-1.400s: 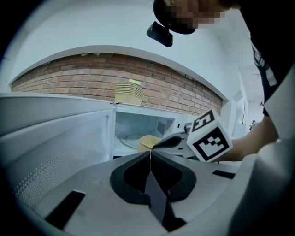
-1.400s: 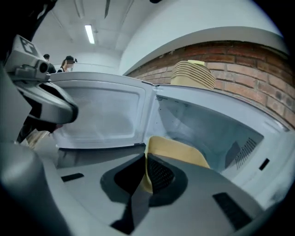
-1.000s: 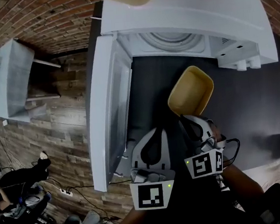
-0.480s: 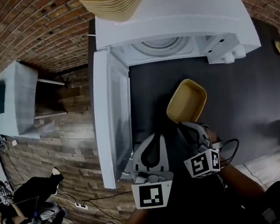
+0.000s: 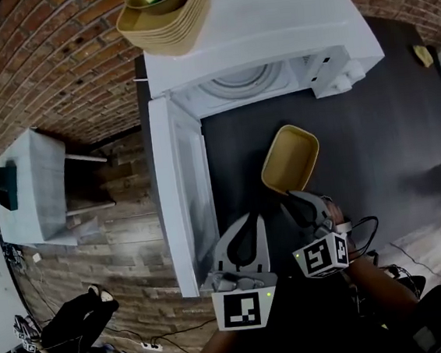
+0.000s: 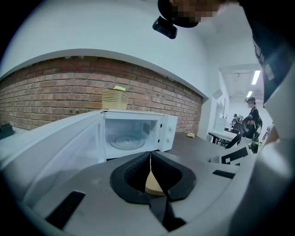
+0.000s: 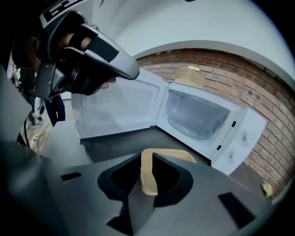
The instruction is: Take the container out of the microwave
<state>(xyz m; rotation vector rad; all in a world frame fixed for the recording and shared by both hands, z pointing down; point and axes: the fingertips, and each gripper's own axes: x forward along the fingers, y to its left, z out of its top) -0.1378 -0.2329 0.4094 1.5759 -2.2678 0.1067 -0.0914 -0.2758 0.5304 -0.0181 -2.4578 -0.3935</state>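
The yellow container (image 5: 289, 159) rests on the dark table (image 5: 373, 140) in front of the open white microwave (image 5: 267, 26), whose chamber holds only the glass turntable (image 5: 245, 79). My right gripper (image 5: 295, 197) is at the container's near rim. Its jaws are opening, and in the right gripper view the rim (image 7: 146, 173) still stands between the tips of the right gripper (image 7: 146, 159). My left gripper (image 5: 254, 218) hovers just left of it, shut on nothing. In the left gripper view, the left gripper (image 6: 150, 156) shows its jaws meeting, with the container (image 6: 153, 183) beyond them.
The microwave door (image 5: 183, 191) hangs open to the left, close to my left gripper. A stack of yellow containers (image 5: 163, 13) with a green sponge sits on top of the microwave. A white cabinet (image 5: 30, 188) stands on the floor at left. A small yellow item (image 5: 422, 53) lies far right.
The container and both grippers have come a little farther out from the microwave opening. The head view has tilted and shows more of the microwave's top.
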